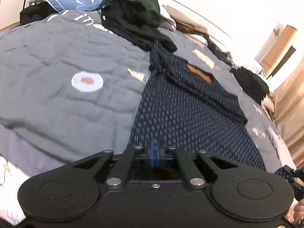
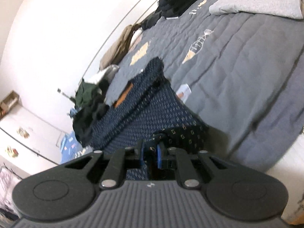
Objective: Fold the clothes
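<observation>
Both pairs of fingers pinch the navy patterned garment [image 1: 182, 114]: the left gripper [image 1: 156, 150] fully closed on its near edge, the right gripper [image 2: 152, 152] clamped on a bunched fold; beyond the fingers the garment stretches across the grey quilted bed [image 1: 66, 57] toward a dark clothes pile [image 1: 133, 17]

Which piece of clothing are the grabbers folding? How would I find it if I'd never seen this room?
Look at the big grey quilt covering the bed. Near its closest edge lies a navy garment with rows of tiny pale dashes, running from the grippers toward a heap of black clothes. Unlike those plain dark clothes, it is patterned and has an orange patch.
</observation>
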`<state>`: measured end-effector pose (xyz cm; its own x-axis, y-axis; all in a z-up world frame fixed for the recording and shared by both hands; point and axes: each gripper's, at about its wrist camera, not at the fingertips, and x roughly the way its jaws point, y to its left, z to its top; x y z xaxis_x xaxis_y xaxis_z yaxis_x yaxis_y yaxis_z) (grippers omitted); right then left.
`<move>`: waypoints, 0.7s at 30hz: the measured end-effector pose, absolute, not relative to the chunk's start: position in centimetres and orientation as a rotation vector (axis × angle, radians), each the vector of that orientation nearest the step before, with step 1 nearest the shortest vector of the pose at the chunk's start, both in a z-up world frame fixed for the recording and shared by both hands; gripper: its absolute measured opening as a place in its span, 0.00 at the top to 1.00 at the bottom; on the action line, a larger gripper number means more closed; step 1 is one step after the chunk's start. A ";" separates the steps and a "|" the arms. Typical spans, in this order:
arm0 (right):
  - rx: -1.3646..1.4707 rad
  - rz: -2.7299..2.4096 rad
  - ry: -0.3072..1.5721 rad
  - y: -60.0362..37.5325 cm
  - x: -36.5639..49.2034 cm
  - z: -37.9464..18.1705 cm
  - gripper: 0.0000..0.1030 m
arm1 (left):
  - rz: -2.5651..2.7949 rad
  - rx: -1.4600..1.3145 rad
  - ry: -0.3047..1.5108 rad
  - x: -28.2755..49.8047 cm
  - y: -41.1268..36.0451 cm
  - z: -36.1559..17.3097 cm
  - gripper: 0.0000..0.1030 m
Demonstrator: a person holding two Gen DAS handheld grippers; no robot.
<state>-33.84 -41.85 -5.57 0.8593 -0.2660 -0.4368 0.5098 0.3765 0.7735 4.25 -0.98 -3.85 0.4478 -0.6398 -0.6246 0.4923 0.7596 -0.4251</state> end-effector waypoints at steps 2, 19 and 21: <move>1.096 -0.502 0.239 -42.5 -33.4 -5.4 0.88 | -0.708 -0.195 0.852 5.4 -1.4 -3.5 0.99; 1.074 -0.490 0.302 -43.6 -30.9 -6.5 0.88 | -0.675 0.021 0.980 3.5 -2.3 -6.6 0.52; 1.080 -0.482 0.315 -43.5 -30.6 -6.7 0.88 | -0.671 0.025 0.973 3.2 -2.0 -6.6 0.52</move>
<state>-30.57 -43.49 -6.66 0.8540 -0.2206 -0.4713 0.5202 0.3840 0.7629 3.23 -1.96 -6.58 0.3792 -0.5143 -0.7692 0.5362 0.7996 -0.2703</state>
